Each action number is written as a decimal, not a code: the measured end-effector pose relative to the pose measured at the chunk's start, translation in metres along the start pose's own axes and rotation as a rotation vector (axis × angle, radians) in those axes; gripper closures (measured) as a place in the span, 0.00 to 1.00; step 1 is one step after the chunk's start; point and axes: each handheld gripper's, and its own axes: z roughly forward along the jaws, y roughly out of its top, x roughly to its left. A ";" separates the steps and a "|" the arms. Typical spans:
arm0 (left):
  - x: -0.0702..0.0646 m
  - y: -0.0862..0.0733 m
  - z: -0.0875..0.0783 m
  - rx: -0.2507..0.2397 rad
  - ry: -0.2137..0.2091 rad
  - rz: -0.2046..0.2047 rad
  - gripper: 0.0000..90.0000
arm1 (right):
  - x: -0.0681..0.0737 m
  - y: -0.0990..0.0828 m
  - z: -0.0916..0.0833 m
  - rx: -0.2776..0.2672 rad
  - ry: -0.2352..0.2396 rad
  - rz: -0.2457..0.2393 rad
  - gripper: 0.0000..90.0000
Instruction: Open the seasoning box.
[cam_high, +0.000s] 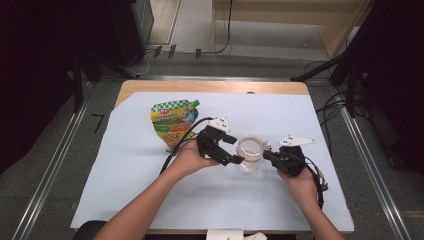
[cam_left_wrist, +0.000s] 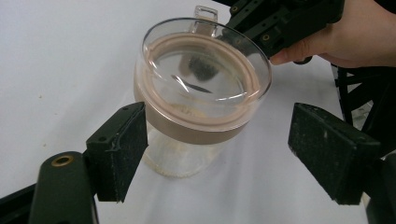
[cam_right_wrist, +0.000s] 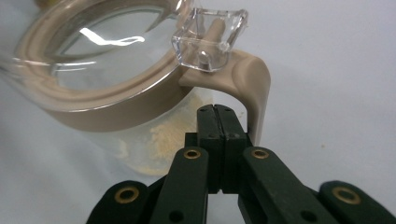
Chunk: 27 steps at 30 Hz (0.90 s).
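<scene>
Jar (cam_left_wrist: 187, 154) clear glossy plastic; lid (cam_left_wrist: 203, 74) transparent, tan matt band; jaws black, rough-padded.

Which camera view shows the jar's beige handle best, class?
The right gripper view: the handle fills the frame beside the shut right gripper. The left gripper view shows its clear hinge tab behind the lid; the high view shows it tiny.

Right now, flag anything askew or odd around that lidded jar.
The jar leans instead of standing flat on the table. The right gripper sits shut beside its beige handle. Yellowish powder coats its bottom.
</scene>
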 end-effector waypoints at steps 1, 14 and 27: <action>0.000 0.000 -0.001 0.000 0.005 -0.004 0.21 | -0.001 0.000 0.002 -0.007 -0.003 -0.002 1.00; -0.003 0.000 0.000 -0.006 0.016 0.004 0.16 | 0.000 -0.004 0.015 0.019 -0.034 0.035 1.00; -0.005 -0.012 0.003 -0.007 0.062 0.017 0.11 | 0.029 0.001 0.026 0.041 0.020 -0.038 1.00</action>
